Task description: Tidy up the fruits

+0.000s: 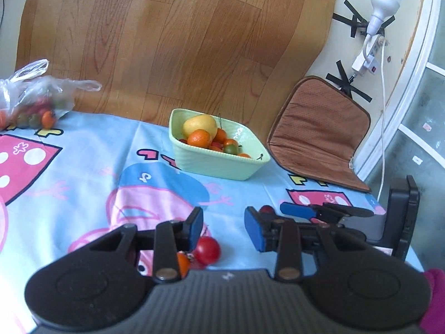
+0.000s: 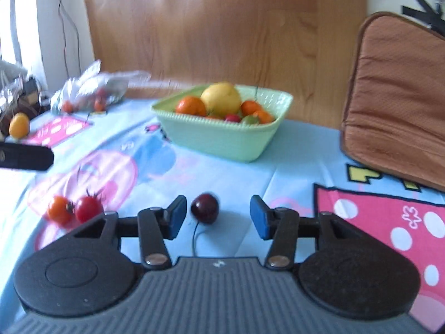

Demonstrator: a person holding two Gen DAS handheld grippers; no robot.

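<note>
Your basket [image 2: 222, 142] already holds most fruit. A cherry [image 2: 205, 208] sits ungripped between your open right tongs [image 2: 218, 217]; two tomatoes [image 1: 207, 250] lie by your empty, open left tongs [image 1: 224, 228]; bagged ones remain.

No readable text, brand or number was found in either view. Only cartoon patterning was seen on the cloth [image 2: 292, 167] over the tabletop — white spots and a flower outline on its pink patches, yellow and pink shapes outlined in black. A small pale mark was noted on each tool body — too small and blurred to be read.
</note>
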